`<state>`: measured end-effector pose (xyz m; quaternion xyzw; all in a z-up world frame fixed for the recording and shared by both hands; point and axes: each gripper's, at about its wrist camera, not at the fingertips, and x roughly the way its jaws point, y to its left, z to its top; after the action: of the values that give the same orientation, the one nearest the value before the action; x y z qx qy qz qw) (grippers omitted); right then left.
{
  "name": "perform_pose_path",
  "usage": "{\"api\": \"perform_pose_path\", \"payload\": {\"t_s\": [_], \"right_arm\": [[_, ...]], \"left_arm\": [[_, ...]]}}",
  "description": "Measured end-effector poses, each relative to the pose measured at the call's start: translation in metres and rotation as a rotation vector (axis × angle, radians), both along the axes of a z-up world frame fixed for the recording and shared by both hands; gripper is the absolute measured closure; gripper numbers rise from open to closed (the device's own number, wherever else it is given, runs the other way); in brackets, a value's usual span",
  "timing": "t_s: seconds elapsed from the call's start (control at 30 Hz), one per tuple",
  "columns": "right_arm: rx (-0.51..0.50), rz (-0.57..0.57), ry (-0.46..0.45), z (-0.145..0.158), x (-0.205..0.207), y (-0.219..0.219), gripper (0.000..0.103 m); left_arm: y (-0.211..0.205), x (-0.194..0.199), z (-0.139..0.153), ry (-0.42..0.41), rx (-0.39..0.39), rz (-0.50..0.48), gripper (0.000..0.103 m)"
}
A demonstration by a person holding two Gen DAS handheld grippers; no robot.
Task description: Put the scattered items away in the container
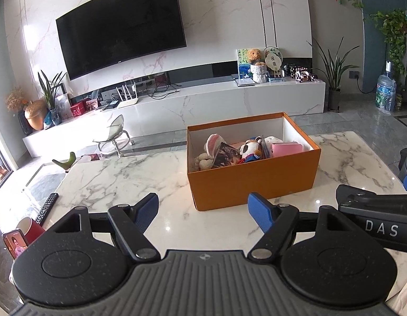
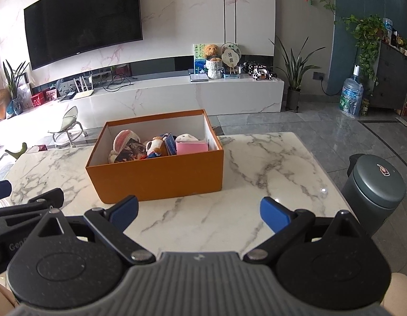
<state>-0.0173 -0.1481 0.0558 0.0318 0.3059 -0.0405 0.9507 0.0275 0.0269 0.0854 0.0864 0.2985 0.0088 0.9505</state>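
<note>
So we've got the orange box (image 1: 253,181) sitting on the marble table (image 1: 111,179), and everything we care about is already inside it: a pink-eared bunny plush (image 1: 212,146) at the box's left end, a panda plush (image 1: 249,148) in the middle, a pink case (image 1: 286,150) toward its right end, plus some cards wedged between them. Nothing loose shows on the tabletop around the box, so we'd guess the tidying is basically done, or whatever's left is out of frame. Our left gripper (image 1: 207,214) has its fingers spread wide with nothing between them, just bare marble, and it's parked just short of the box's near wall. Our right gripper (image 2: 199,210) is the same deal: fingers released, empty, also on the near side of the box. The box's long axis runs left to right across both views, sitting ahead and slightly right of the left fingers, ahead and left of the right ones. Neither hand looks clearly nearer. A grey lidded bin (image 2: 374,181) stands off the box's right, past the table edge.
</note>
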Motion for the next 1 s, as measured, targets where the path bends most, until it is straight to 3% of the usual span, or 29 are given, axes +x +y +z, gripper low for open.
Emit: {"api": "perform_pose_path", "payload": {"t_s": [1.0], "right_arm": [[-0.017,-0.002,0.028,-0.0020,0.0036,0.0059,0.003]], "left_arm": [[0.0038,0.0034,-0.0050,0.018,-0.020,-0.003,0.021]]}}
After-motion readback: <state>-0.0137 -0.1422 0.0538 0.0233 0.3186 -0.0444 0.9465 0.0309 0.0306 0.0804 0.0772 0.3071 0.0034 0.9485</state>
